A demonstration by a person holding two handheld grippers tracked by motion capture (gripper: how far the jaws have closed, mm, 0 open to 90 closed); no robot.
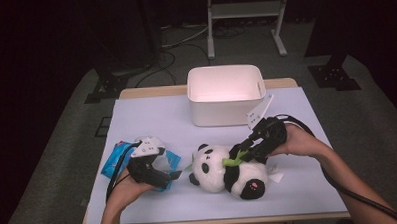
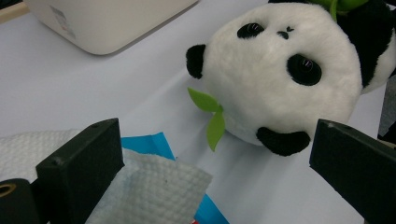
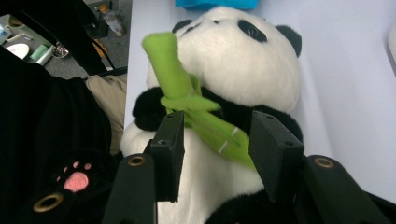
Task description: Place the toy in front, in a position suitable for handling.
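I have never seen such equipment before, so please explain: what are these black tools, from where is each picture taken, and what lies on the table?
A person sits at a table and holds a black two-jaw hand tool in each hand. The high view looks down from above. The other two pictures come from small cameras riding on the tools, looking along their jaws.

On the pale lilac table cover lie a black-and-white plush panda hugging a green felt bamboo stalk, a blue plastic packet with a white paper towel, and a white plastic box at the far edge.

The left gripper stands open over the towel and packet, holding nothing. The right gripper has its jaws either side of the bamboo stalk on the panda's chest; they do not appear to press it.
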